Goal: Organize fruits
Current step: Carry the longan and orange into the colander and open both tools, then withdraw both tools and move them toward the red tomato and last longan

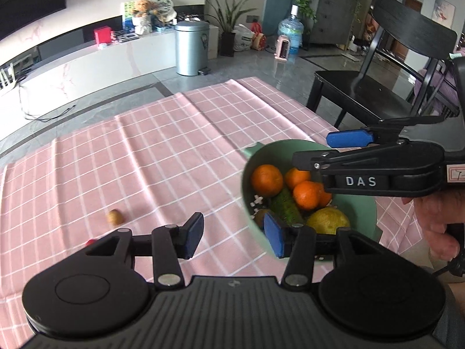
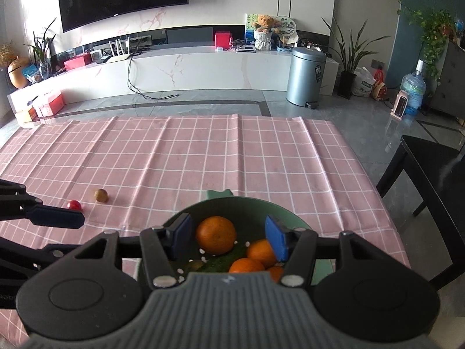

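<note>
A green colander bowl sits on the pink checked tablecloth and holds several oranges, a cucumber, a yellow-green pear and a brown fruit. A small brown fruit and a red cherry tomato lie loose on the cloth to the left. My left gripper is open and empty beside the bowl's left rim. My right gripper is open and empty above the bowl; it also shows in the left wrist view.
The pink tablecloth covers the table. A black chair stands at the table's right side. A silver bin and a white TV cabinet stand beyond on the grey floor.
</note>
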`<state>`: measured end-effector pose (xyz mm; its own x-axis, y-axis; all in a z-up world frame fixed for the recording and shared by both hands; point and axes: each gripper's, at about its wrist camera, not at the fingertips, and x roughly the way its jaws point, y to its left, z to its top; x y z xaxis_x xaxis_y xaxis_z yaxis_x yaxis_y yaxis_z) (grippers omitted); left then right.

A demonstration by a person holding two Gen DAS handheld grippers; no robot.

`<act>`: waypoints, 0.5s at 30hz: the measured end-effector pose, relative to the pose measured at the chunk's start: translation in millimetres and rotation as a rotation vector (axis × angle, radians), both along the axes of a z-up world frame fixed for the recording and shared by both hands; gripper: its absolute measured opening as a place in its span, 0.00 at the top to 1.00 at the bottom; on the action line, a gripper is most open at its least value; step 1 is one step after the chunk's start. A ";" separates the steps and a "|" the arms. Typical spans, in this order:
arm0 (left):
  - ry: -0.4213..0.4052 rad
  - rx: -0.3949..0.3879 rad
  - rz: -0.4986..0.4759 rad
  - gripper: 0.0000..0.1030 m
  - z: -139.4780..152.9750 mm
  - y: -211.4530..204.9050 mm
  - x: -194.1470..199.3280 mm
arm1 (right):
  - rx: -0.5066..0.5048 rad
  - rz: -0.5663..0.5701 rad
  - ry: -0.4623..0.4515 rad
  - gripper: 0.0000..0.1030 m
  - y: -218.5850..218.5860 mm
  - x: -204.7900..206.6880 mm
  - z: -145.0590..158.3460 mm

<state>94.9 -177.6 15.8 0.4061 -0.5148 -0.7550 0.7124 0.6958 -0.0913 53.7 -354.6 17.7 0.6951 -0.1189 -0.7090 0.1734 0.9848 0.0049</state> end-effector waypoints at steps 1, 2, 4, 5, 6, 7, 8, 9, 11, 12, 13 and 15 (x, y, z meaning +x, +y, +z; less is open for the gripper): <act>0.000 -0.002 0.014 0.44 2.4 8.2 -0.5 | -0.002 0.006 -0.002 0.48 6.6 -0.5 2.6; -0.002 -0.004 0.026 0.44 5.0 16.6 -1.3 | -0.002 0.012 -0.005 0.48 14.3 -1.5 5.8; -0.016 -0.006 0.042 0.44 11.1 32.1 -3.8 | -0.004 0.028 -0.018 0.48 29.8 -4.6 13.1; -0.024 -0.009 0.052 0.44 14.8 42.2 -5.6 | -0.006 0.035 -0.027 0.48 38.7 -6.7 17.5; -0.027 -0.017 0.062 0.44 17.5 51.3 -8.2 | -0.010 0.042 -0.037 0.48 47.4 -9.0 21.7; -0.028 -0.032 0.071 0.42 19.5 61.2 -11.4 | -0.012 0.049 -0.046 0.48 55.6 -11.7 26.4; -0.028 -0.045 0.082 0.40 20.6 71.8 -15.6 | -0.014 0.056 -0.055 0.48 63.5 -14.9 30.7; -0.030 -0.051 0.094 0.40 20.3 80.9 -19.0 | -0.016 0.067 -0.064 0.48 71.3 -18.1 34.2; -0.029 -0.049 0.109 0.40 17.0 97.3 -24.3 | -0.028 0.094 -0.071 0.48 87.5 -23.2 38.1; -0.026 -0.047 0.119 0.40 14.3 104.5 -25.1 | -0.036 0.107 -0.069 0.48 95.1 -24.6 38.8; -0.023 -0.049 0.131 0.40 11.3 113.4 -26.0 | -0.044 0.119 -0.068 0.48 103.4 -26.2 39.1; -0.014 -0.063 0.162 0.40 5.7 129.7 -25.8 | -0.049 0.138 -0.067 0.48 116.6 -27.1 38.9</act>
